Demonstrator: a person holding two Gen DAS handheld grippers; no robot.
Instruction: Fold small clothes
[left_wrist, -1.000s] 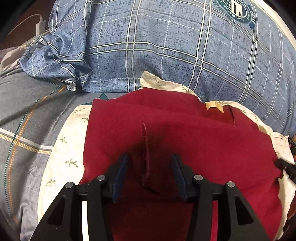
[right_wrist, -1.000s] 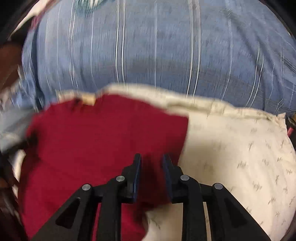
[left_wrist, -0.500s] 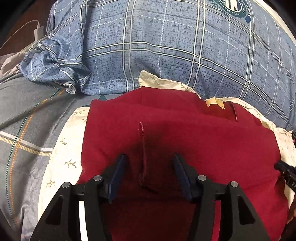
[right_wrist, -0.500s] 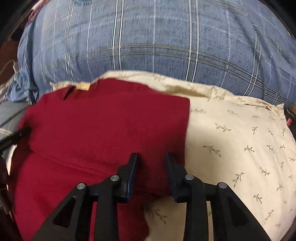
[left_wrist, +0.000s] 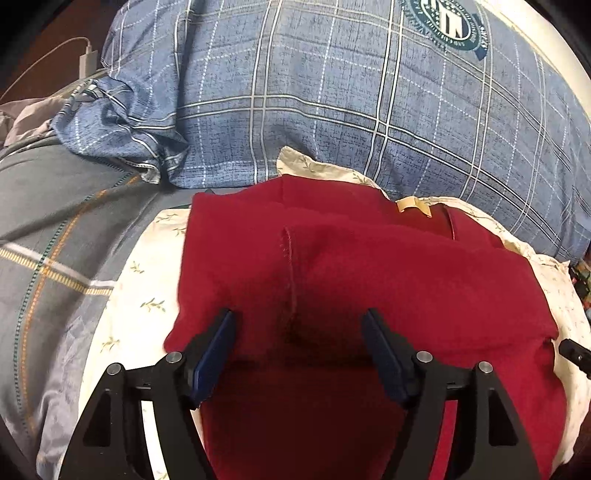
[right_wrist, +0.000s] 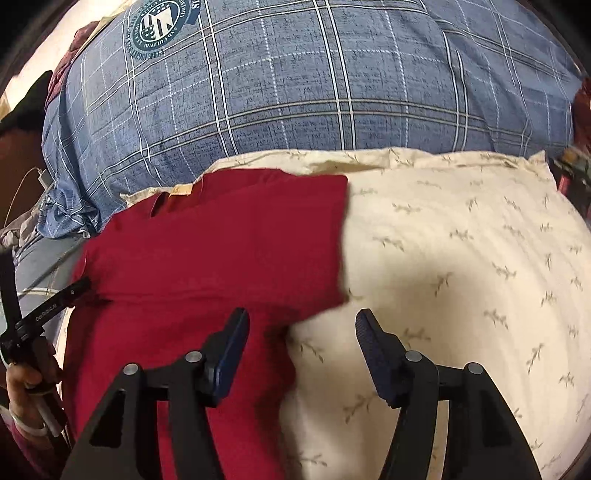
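Left tool (left_wrist: 299, 343): jaws stood well apart, just opened wider; nothing gripped. A stitched hem edge of the red garment (left_wrist: 369, 280) is seen between the pads, but the pads are not pressed on it.

Right tool (right_wrist: 301, 345): jaws likewise spread and just opened; nothing held. It is poised over the garment's right edge, where red cloth meets the cream pillow (right_wrist: 461, 258).

Garment: laid flat on the cream sprigged pillow, folded at least once, with an upper layer lying over a lower one. A tan label (left_wrist: 412, 205) is visible near the far edge. A blue checked pillow (left_wrist: 332, 92) lies behind; a grey bedsheet (left_wrist: 55, 240) is at the left. A hand (right_wrist: 26, 387) holding the left tool is seen at the left margin of the right view.

Step judged: a fold just released; the next fold is to be set up.

For a clean result:
- Both tools should be withdrawn without the top layer being dragged.
- The next grip should be taken at the near edge, through all layers, both corners together.
- The cloth should be lifted evenly so that edges are kept aligned.
- The soft pillow gives way, so pressing down should be kept light.
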